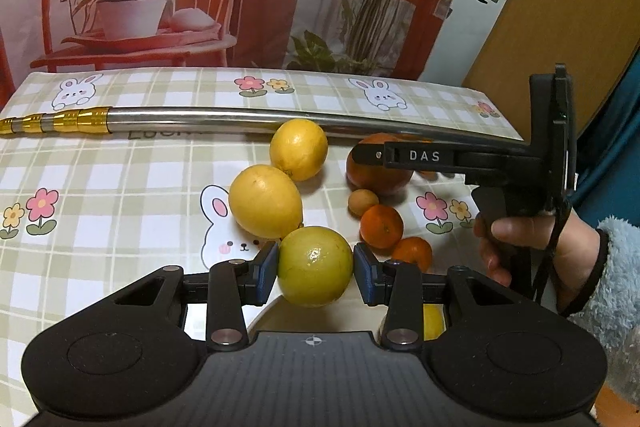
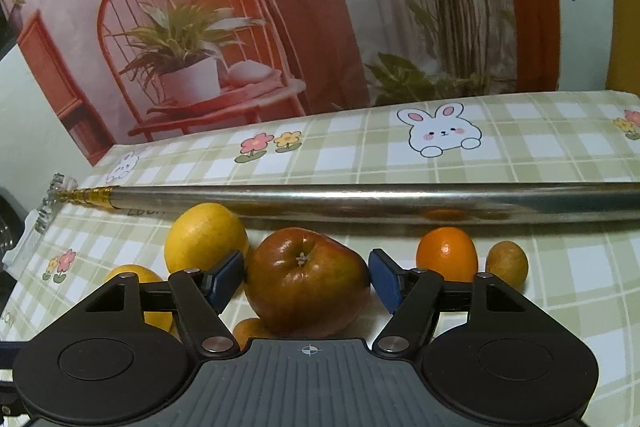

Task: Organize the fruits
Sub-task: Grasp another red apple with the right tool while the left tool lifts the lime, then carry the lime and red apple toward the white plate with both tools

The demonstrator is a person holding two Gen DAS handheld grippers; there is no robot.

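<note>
Lemon (image 1: 315, 265) sits gripped in my left jaws, right jaws gape around the apple (image 2: 307, 281); closing comes next.

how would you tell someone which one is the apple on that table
Find the long steel pole lying across the checked tablecloth; the fruit sits just on the near side of it. The apple is between the right gripper fingers, beside a lemon. It is the only dark red-brown fruit, with a stem dimple on top.
</note>
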